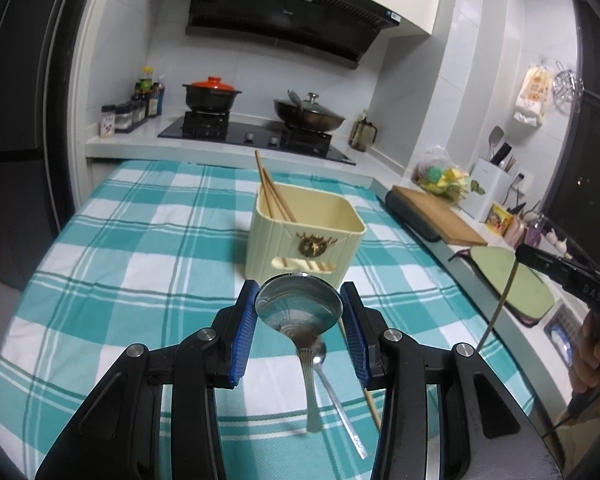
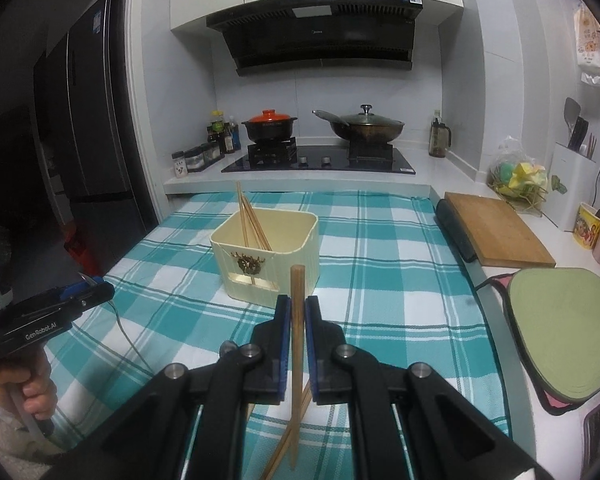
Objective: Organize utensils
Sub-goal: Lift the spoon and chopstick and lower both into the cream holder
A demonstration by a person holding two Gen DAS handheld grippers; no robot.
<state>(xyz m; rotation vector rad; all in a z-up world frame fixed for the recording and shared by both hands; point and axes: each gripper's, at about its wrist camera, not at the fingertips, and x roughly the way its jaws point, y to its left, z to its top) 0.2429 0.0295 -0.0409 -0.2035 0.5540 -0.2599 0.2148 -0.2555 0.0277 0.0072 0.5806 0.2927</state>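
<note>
- Carrying stage: left gripper [image 1: 300,312] clamped on spoon [image 1: 299,307] bowl, just before holder [image 1: 305,236].
- Right gripper [image 2: 297,320] clenched on chopstick [image 2: 297,344], near holder [image 2: 269,256].
- Next, judged: tip handles down, release inside holder.

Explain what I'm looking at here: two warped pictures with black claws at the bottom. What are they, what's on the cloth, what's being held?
Each picture comes from a wide-angle camera on a hand-held gripper; a person holds one per hand. The left view shows the left gripper, its jaws closed on the bowl of a metal spoon. The right view shows the right gripper, shut on a wooden chopstick. Ahead on the checked tablecloth stands a cream holder already containing chopsticks. A smaller spoon lies on the cloth below.
</note>
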